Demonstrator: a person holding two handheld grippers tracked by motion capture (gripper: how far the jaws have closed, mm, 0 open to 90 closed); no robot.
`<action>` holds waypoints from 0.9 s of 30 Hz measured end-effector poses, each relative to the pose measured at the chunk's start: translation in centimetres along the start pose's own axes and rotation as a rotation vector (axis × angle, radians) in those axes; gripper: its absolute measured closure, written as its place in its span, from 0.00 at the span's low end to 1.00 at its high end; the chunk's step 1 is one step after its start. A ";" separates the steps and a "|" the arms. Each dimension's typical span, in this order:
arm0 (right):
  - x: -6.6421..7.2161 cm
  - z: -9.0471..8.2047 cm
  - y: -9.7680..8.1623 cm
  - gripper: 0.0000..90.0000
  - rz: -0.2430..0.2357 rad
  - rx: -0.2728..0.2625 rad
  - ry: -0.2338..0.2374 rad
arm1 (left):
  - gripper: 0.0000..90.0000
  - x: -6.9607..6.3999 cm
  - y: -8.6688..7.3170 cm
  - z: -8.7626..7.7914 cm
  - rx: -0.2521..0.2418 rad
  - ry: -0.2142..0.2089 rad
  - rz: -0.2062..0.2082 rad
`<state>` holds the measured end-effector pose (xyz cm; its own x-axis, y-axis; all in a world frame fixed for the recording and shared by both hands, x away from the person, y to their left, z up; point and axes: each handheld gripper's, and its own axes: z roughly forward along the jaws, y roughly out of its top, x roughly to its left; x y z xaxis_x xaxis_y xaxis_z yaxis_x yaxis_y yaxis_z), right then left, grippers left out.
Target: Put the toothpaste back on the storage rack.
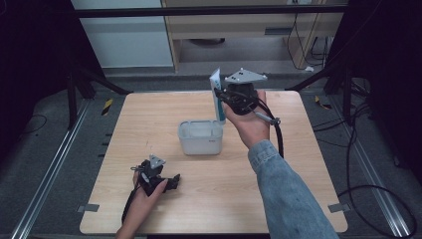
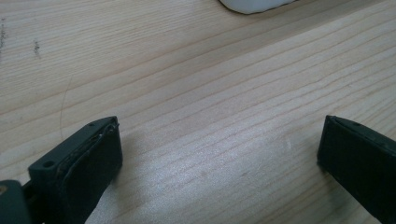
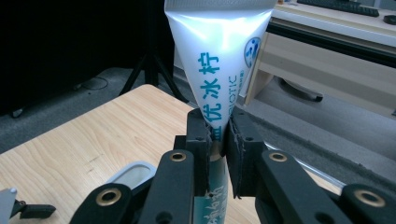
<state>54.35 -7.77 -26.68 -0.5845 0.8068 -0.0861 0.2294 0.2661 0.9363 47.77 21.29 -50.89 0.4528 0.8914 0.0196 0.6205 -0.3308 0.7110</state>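
Note:
A white tube with teal lettering [image 1: 217, 94] [image 3: 219, 70] is held upright, flat end up, above the back right corner of a translucent white bin [image 1: 200, 137]. My right gripper [image 1: 222, 98] [image 3: 218, 140] is shut on the tube's lower part, raised over the table. My left gripper [image 1: 171, 183] [image 2: 219, 154] rests low on the wooden table [image 1: 149, 119] at the front left, jaws wide open with bare wood between them. A rim of the bin [image 2: 252, 4] shows at the top of the left gripper view.
The bin stands at the table's middle, and its inside looks bare. Wooden furniture and cables stand beyond the far edge. Black tripod legs flank the table on both sides. A denim sleeve [image 1: 288, 189] crosses the front right of the table.

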 end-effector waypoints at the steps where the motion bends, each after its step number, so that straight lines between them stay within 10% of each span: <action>1: 0.1 0.1 0.1 0.89 -0.001 -0.003 0.002 | 0.00 0.0 0.0 0.0 0.001 -0.001 0.001; 27: 2.8 4.1 -0.3 0.89 0.010 -0.001 0.063 | 0.00 0.0 0.0 0.0 0.002 -0.001 0.001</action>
<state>55.84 -3.41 -28.64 -0.6299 0.7747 -0.0550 0.2344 0.2572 0.9375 47.70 21.28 -50.88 0.4544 0.8906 0.0197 0.6210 -0.3326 0.7097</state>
